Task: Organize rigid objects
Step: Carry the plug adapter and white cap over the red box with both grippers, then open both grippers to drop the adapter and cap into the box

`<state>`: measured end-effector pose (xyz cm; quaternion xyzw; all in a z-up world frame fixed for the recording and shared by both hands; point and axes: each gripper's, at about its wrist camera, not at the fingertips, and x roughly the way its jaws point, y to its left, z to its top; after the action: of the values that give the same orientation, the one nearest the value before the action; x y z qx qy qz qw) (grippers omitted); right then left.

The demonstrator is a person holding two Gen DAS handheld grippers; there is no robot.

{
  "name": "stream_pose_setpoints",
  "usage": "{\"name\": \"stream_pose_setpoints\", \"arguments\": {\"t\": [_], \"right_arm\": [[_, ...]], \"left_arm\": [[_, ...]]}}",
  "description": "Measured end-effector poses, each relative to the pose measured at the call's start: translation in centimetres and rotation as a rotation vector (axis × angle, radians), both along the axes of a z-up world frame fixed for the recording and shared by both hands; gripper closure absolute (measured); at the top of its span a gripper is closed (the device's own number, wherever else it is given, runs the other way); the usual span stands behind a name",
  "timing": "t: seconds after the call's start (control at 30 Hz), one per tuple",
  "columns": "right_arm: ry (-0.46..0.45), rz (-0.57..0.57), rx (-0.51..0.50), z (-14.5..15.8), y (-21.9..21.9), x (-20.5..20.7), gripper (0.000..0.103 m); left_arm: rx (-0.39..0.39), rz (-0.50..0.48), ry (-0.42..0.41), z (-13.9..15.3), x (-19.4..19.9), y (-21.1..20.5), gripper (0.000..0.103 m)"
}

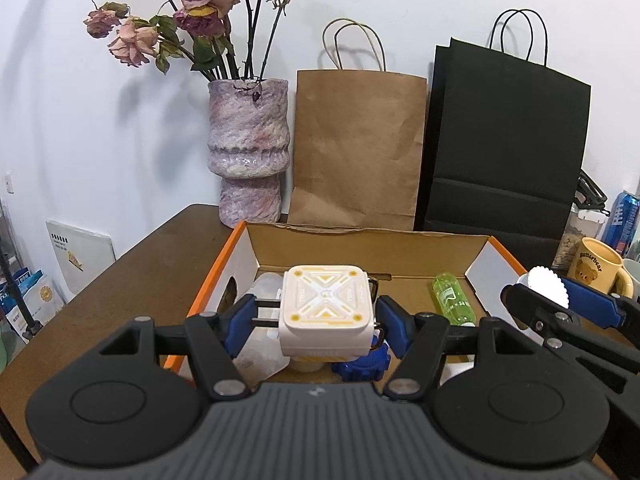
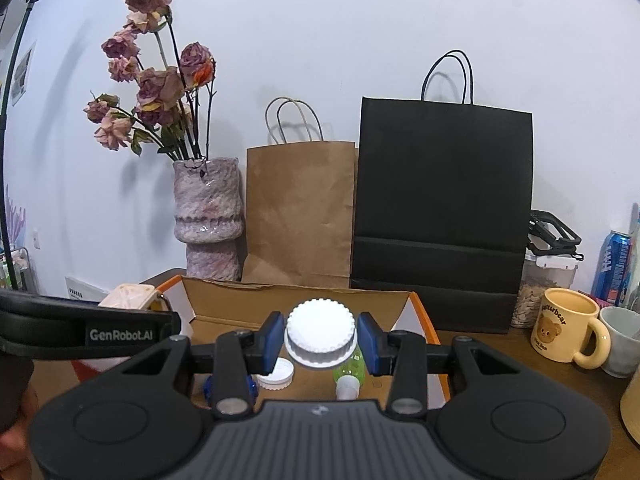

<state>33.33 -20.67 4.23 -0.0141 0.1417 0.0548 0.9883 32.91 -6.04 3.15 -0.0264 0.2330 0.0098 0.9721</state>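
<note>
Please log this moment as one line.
left gripper: holds white-and-yellow square block | right gripper: holds white ridged round lid | both above open cardboard box

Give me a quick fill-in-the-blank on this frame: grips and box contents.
The left gripper holds a white and yellow ____ block.
The right gripper holds a ridged white ____.
The green bottle lies inside the open ____ box.
The yellow bear mug stands ____ the box.

Missing: square; lid; cardboard; outside

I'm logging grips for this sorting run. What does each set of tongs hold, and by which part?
Left tongs: the white square device, clamped by two opposite sides. Right tongs: the white ridged cap, gripped across its rim.
</note>
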Motion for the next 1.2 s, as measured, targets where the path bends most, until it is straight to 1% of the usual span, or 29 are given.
{"name": "stream_pose_setpoints", "arguments": {"t": [0.77, 1.2], "right_arm": [[0.045, 0.022, -0.023, -1.7, -0.1, 5.2, 0.064], [0.078, 0.030, -0.038, -2.5, 0.1, 6.7, 0.064]], "left_arm": [[0.054, -0.005, 0.007, -1.0, 4.9, -0.2, 0.036], [0.085, -0.018, 0.015, -1.6, 6.7, -0.4, 0.036]]}}
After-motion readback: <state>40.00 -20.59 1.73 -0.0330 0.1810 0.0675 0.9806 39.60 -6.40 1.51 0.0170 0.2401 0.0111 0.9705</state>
